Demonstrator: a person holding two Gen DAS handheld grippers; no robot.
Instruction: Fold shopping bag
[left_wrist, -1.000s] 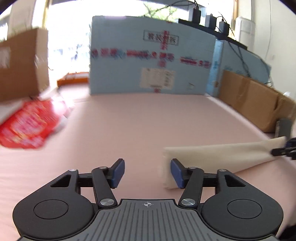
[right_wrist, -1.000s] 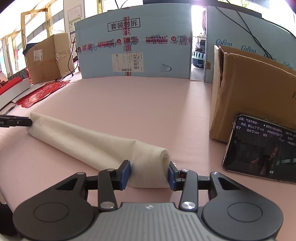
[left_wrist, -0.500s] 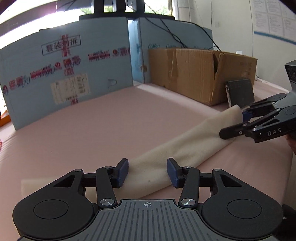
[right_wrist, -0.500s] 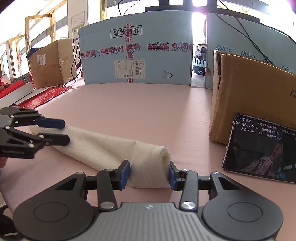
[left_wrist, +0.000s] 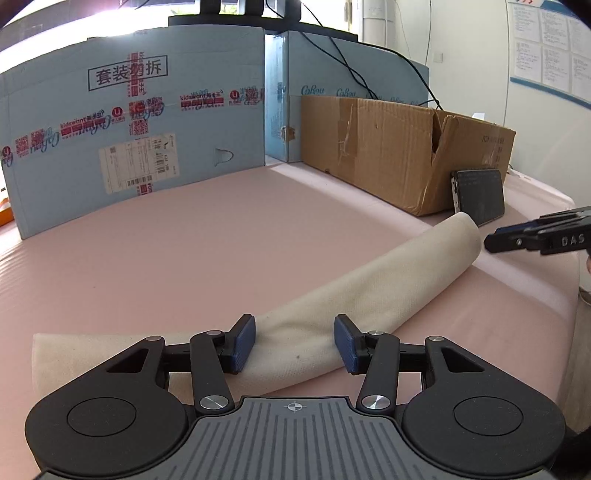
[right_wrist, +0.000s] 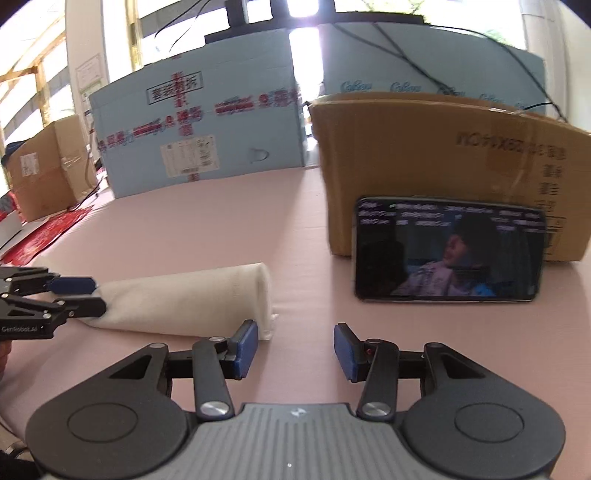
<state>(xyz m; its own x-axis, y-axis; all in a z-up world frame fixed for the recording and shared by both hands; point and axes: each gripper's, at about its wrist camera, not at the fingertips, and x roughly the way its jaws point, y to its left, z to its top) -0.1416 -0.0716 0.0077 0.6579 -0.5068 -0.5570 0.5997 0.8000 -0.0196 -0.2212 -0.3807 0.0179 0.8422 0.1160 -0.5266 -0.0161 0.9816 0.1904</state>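
Pink padded counter fills both views. Big light-blue cardboard panel with red tape and a shipping label stands at 12 o'clock on the far edge. Brown corrugated cardboard box sits at 2 o'clock in the left wrist view, fills the upper right in the right wrist view. Cream fabric shopping bag, folded into a long narrow roll, lies flat on the counter, running from 8 o'clock near the left gripper up to 3 o'clock. Left gripper's blue-padded fingers are spread wide, straddling the bag's middle; whether the pads touch the cloth can't be told. Right gripper has its fingers apart too, nothing between them; the bag's rolled end sits just beside its left finger at 10 o'clock. Black smartphone with lit screen leans against the brown box at 1 o'clock in the right wrist view.
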